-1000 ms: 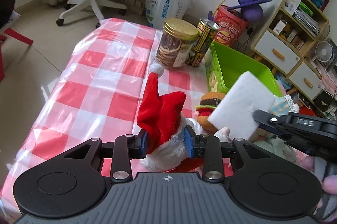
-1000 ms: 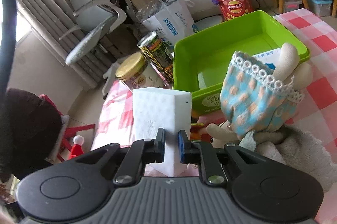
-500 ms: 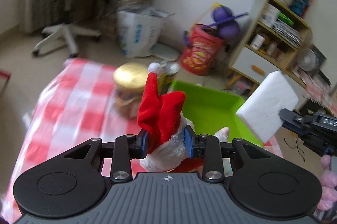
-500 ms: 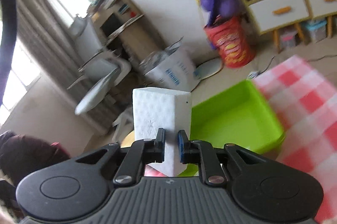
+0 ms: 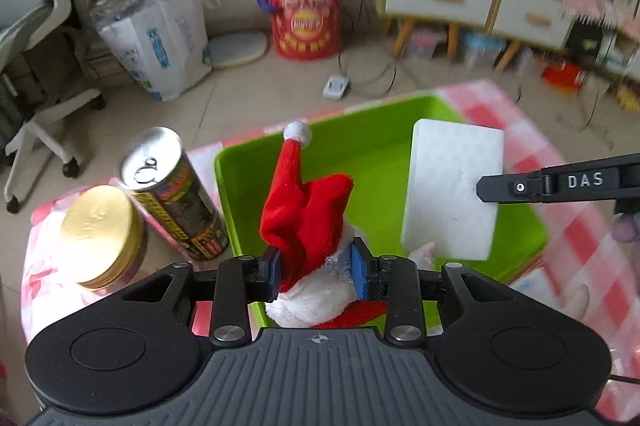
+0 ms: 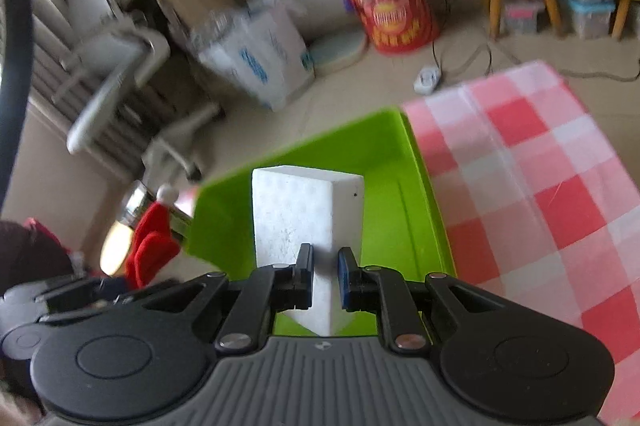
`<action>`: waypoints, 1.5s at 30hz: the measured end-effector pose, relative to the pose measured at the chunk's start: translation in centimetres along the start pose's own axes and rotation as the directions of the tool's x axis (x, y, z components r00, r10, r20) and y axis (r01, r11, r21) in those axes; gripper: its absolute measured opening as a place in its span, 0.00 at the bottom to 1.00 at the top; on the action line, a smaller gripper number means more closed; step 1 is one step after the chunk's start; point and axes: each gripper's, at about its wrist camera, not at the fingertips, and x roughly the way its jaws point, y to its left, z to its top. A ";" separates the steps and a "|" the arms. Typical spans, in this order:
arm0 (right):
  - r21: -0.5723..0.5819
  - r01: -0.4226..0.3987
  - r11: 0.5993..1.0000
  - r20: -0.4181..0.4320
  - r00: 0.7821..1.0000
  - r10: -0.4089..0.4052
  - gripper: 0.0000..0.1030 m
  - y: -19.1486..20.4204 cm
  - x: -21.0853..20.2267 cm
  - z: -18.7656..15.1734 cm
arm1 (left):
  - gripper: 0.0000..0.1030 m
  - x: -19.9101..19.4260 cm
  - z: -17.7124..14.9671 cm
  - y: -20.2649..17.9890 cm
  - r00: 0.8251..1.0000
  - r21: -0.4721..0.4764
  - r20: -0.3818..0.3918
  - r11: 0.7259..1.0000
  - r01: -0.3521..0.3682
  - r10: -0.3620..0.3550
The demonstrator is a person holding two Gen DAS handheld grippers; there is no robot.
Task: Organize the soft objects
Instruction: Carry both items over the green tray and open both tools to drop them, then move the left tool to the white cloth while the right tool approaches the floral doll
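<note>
My left gripper (image 5: 316,268) is shut on a Santa plush with a red hat (image 5: 308,210), held above the near left part of the green bin (image 5: 372,150). My right gripper (image 6: 323,276) is shut on a white sponge block (image 6: 296,214), held over the same green bin (image 6: 384,162). In the left wrist view the sponge (image 5: 452,190) hangs over the bin's right half, with the right gripper's finger (image 5: 560,184) on it. The Santa hat (image 6: 154,246) shows at the left of the right wrist view.
A drink can (image 5: 172,194) and a gold-lidded jar (image 5: 100,234) stand left of the bin on the red-checked tablecloth (image 6: 528,186). Beyond the table edge are a white bag (image 5: 160,30), a red drum (image 5: 308,14), an office chair and a cabinet.
Both grippers have risen and moved forward from the table to above the green bin, each still holding its object. The views now look down into the bin.
</note>
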 end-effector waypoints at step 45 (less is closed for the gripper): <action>-0.196 0.106 0.975 0.151 0.985 -0.077 0.63 7.0 -11.3 -11.1 | 0.95 -12.2 -14.9 2.9 0.988 -0.300 0.145 0.954 0.003 0.042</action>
